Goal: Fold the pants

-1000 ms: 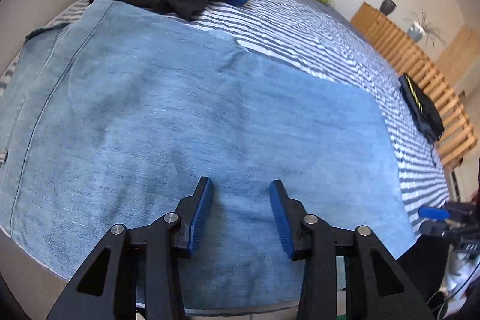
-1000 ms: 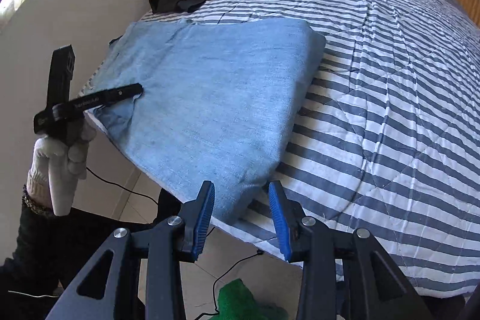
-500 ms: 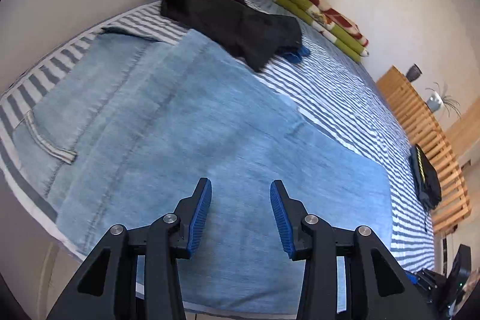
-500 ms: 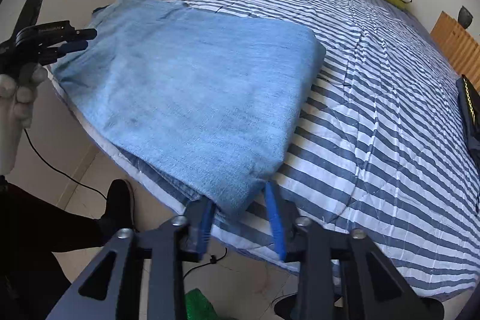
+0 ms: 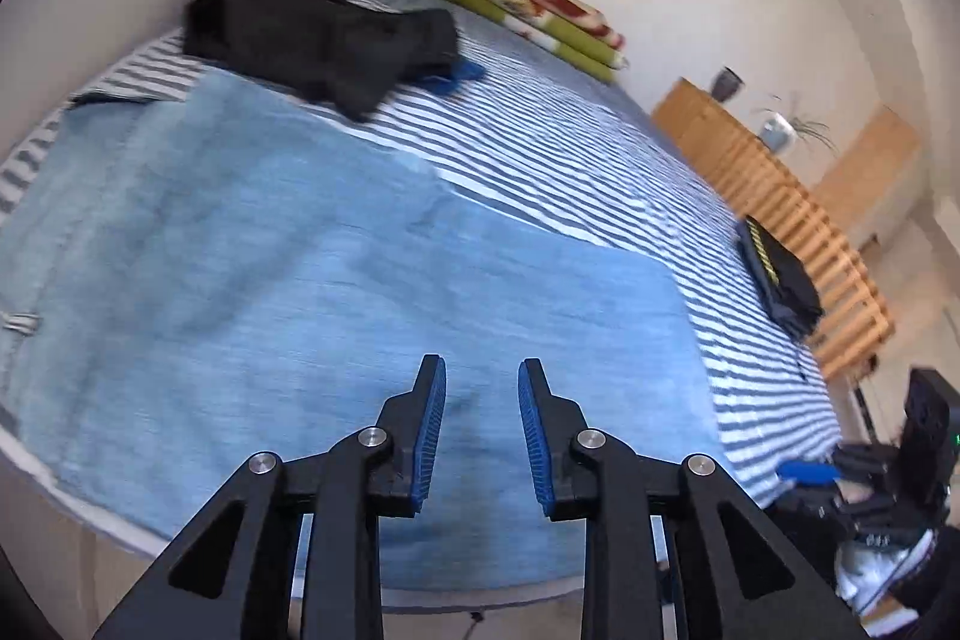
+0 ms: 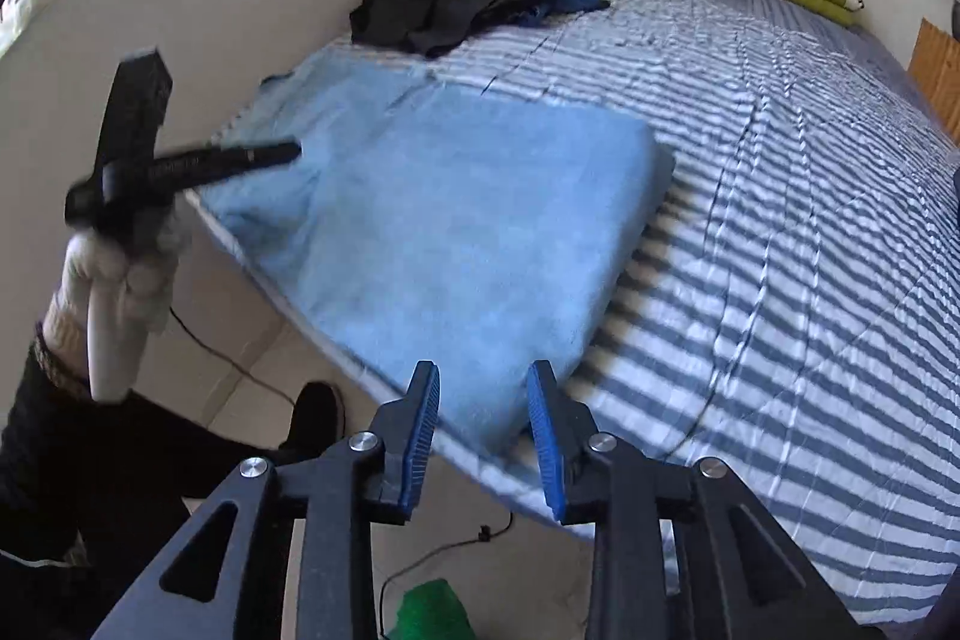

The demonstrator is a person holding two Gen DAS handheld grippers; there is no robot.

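The pale blue denim pants (image 5: pixel 312 280) lie folded flat, a soft rectangle, at the near edge of the striped quilted bed (image 6: pixel 810 232). The left gripper (image 5: pixel 477 427) hovers over them and the right gripper (image 6: pixel 483 424) at their corner, both with ridged blue fingers apart, holding nothing. White lettering on the left gripper's arm is too blurred to read.

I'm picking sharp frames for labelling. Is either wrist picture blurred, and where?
Left wrist view: jeans and black clothes smeared by motion, left gripper sharp. Right wrist view: the other gripper and gloved hand blurred, bedspread stripes soft, right gripper crisp.
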